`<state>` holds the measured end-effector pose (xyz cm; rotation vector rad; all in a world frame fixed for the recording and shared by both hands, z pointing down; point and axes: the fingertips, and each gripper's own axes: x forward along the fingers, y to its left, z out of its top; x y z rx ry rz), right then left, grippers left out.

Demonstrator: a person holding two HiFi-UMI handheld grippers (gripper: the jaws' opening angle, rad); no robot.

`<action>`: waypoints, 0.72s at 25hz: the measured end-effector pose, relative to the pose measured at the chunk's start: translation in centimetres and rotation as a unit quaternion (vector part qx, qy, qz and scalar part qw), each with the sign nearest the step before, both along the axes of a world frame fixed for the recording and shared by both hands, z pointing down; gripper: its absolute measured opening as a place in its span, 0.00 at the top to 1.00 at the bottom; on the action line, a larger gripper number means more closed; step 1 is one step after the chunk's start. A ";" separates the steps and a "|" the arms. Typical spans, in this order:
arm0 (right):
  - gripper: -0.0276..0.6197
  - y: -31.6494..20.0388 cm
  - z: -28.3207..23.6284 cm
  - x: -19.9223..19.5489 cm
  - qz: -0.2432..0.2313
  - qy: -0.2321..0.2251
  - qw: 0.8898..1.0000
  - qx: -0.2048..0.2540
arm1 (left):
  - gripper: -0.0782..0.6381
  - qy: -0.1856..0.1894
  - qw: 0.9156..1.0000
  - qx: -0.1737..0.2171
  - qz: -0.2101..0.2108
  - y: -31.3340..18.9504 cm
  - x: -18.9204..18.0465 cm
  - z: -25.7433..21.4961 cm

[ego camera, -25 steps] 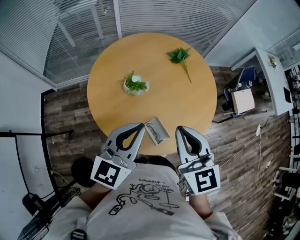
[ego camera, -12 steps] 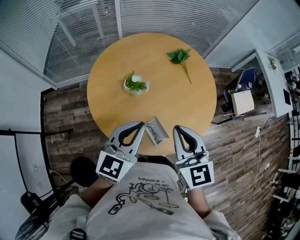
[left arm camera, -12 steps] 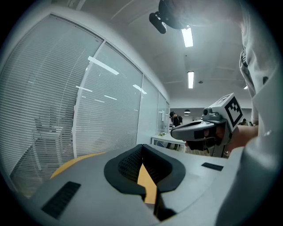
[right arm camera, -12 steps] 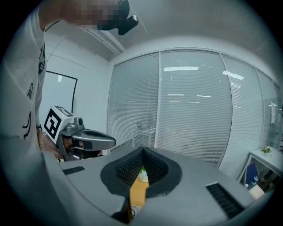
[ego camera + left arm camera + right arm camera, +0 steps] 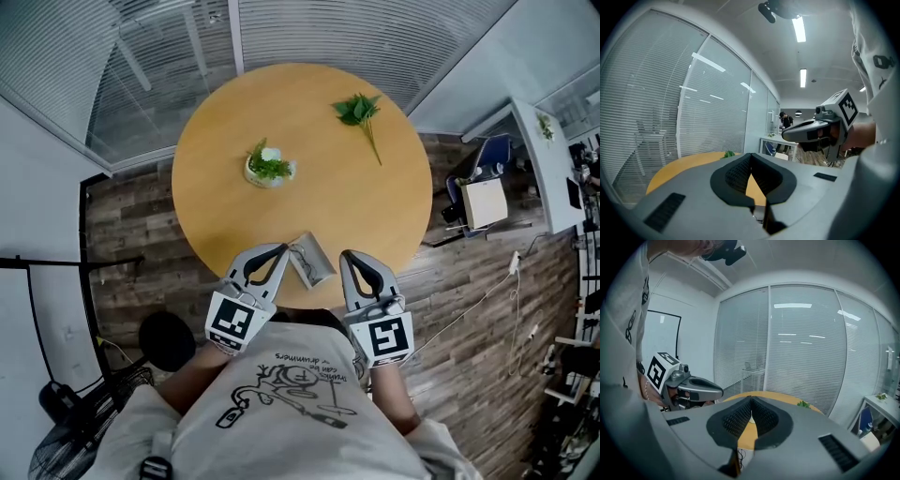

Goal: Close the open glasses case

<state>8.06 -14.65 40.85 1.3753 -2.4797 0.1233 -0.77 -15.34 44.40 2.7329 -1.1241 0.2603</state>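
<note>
The open glasses case (image 5: 310, 260) lies at the near edge of the round wooden table (image 5: 328, 197), a grey box with its lid up. My left gripper (image 5: 279, 251) is just left of it and my right gripper (image 5: 346, 257) just right of it, both close beside the case and holding nothing. In the left gripper view the left gripper (image 5: 751, 155) has its jaws meeting at the tips, with the right gripper (image 5: 806, 131) across from it. The right gripper view shows the right gripper (image 5: 751, 400) shut the same way, and the left gripper (image 5: 701, 387) off to its left.
A small white bowl with greenery (image 5: 268, 167) stands on the table's left half. A loose leafy sprig (image 5: 361, 112) lies at the far right. Blinds and glass walls ring the far side. A desk and chair (image 5: 487, 192) stand to the right on the wood floor.
Both grippers have moved forward and inward, closing in on either side of the glasses case. The case has not moved.
</note>
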 end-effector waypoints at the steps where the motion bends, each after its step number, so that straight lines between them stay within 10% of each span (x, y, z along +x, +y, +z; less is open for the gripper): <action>1: 0.94 -0.1 0.4 0.1 -0.001 -0.002 1.000 0.001 | 0.86 -0.002 1.000 -0.001 0.002 0.0 0.1 0.5; 18: 0.91 2.0 10.1 0.9 0.004 0.049 0.994 -0.098 | 0.86 -0.056 0.996 -0.057 0.026 1.8 0.6 10.0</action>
